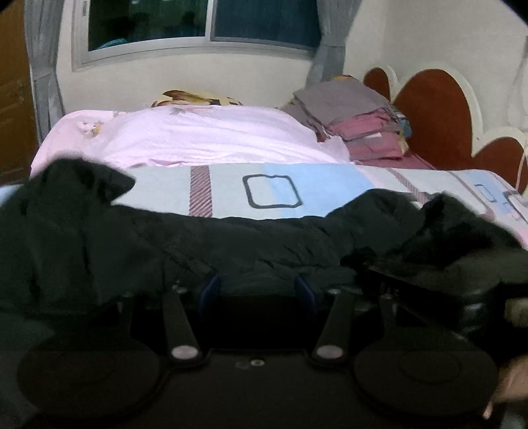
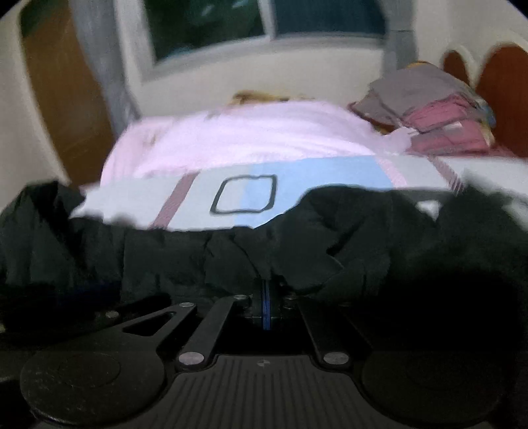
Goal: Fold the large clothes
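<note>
One dark garment [image 1: 231, 244], black or very deep green, spread crumpled across near edge of bed [image 1: 330, 184], stretching from far left to far right of both views. Lies directly ahead of and over tips of both tools.

Left tool [image 1: 257, 290]: blue-padded fingers [image 1: 209, 290] standing apart at a middling gap, tips tucked under a fold of garment hem; cloth draped between and over them, pads not seen pressing on it. Grip not confirmed.

Right tool [image 2: 266, 307]: fingers brought fully together, blue pads meeting in one thin line; garment edge bunched right at the tips, pinch on cloth itself hidden by the fold, so hold cannot be told. View blurred.

Beyond garment: patterned sheet [image 1: 274, 191], pale blue and white blocks, striped maroon bar, dark rounded-square outline. Further back, pink quilt [image 1: 204, 138]; stack of folded grey and maroon cloths [image 1: 356, 118] at right, beside red scalloped headboard [image 1: 435, 115]. Window [image 1: 198, 23] with grey curtains [image 1: 43, 66] behind.

No readable writing, brand or label anywhere.
</note>
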`<state>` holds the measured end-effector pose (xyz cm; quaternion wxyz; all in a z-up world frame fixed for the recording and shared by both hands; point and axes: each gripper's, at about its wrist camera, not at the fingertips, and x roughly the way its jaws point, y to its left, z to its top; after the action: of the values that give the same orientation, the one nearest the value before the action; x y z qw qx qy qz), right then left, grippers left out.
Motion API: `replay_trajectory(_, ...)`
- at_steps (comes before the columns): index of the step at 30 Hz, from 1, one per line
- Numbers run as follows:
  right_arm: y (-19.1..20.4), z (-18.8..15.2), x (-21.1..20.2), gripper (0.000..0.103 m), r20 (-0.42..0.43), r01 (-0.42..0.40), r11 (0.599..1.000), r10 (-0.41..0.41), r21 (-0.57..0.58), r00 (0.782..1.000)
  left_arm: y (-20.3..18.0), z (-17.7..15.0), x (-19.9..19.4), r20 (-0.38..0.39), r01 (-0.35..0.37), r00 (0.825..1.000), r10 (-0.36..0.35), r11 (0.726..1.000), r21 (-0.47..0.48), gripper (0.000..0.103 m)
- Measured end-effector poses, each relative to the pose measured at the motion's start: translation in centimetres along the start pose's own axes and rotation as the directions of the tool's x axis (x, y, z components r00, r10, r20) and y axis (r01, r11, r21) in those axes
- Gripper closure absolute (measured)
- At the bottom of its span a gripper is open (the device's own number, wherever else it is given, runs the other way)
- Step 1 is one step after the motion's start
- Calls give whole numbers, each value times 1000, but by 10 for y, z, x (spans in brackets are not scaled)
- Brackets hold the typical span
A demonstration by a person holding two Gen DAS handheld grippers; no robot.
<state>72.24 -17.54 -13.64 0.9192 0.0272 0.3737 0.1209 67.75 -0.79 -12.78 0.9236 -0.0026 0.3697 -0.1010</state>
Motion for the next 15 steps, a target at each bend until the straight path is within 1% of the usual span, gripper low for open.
replay_trajectory(1, -6, 0, -17, 103, 18, 1, 1000, -1, 13, 1000, 3, 0, -16, 23, -2, 1000, 2, 1000, 0, 51)
replay_trajectory(2, -13, 2, -34, 103, 13, -5, 999, 5, 33, 1000, 5, -3, -40, 59, -15, 998, 14, 1000, 15, 51)
replay_trajectory(3, -18, 1, -49, 103, -17, -21, 999, 21, 45, 1000, 6, -6, -56, 62, -34, 998, 32, 999, 27, 53)
replay_trajectory(4, -21, -2, -63, 103, -28, -45, 997, 46, 57, 999, 9, -9, -74, 63, -49, 997, 47, 998, 34, 53)
replay_trajectory(5, -22, -7, -78, 103, -20, -53, 997, 55, 61, 998, 11, -14, -92, 84, -67, 994, 64, 997, 38, 53)
replay_trajectory(6, -20, -11, -87, 103, -21, -59, 996, 60, 64, 998, 9, -18, -104, 84, -89, 993, 84, 994, 59, 52)
replay_trajectory(7, -17, -16, -91, 103, -45, -78, 995, 81, 67, 996, 6, -20, -110, 74, -111, 992, 105, 990, 89, 52)
replay_trajectory(8, -11, -22, -91, 103, -61, -99, 994, 102, 52, 993, 4, -25, -113, 67, -138, 989, 132, 984, 109, 51)
replay_trajectory(9, -5, -29, -87, 103, -69, -77, 997, 77, 4, 995, 6, -28, -108, 42, -152, 988, 148, 982, 111, 51)
replay_trajectory(10, -1, -36, -77, 103, -94, -54, 998, 51, -25, 994, 9, -35, -96, -9, -169, 985, 171, 979, 110, 49)
replay_trajectory(11, -3, -43, -70, 103, -85, -63, 998, 60, -25, 995, 16, -43, -86, -26, -173, 984, 176, 981, 88, 47)
replay_trajectory(12, -6, -49, -68, 103, -60, -74, 997, 73, -29, 996, 24, -52, -81, -11, -155, 988, 156, 987, 47, 42)
replay_trajectory(13, -8, -56, -64, 103, -36, -87, 996, 85, -37, 996, 30, -59, -77, -9, -148, 989, 148, 989, 16, 40)
replay_trajectory(14, -12, -63, -63, 103, -8, -104, 994, 103, -36, 995, 36, -66, -75, 9, -135, 991, 136, 990, -26, 40)
replay_trajectory(15, -16, -70, -61, 103, 11, -121, 992, 121, -26, 993, 38, -70, -73, 20, -129, 991, 129, 991, -41, 40)
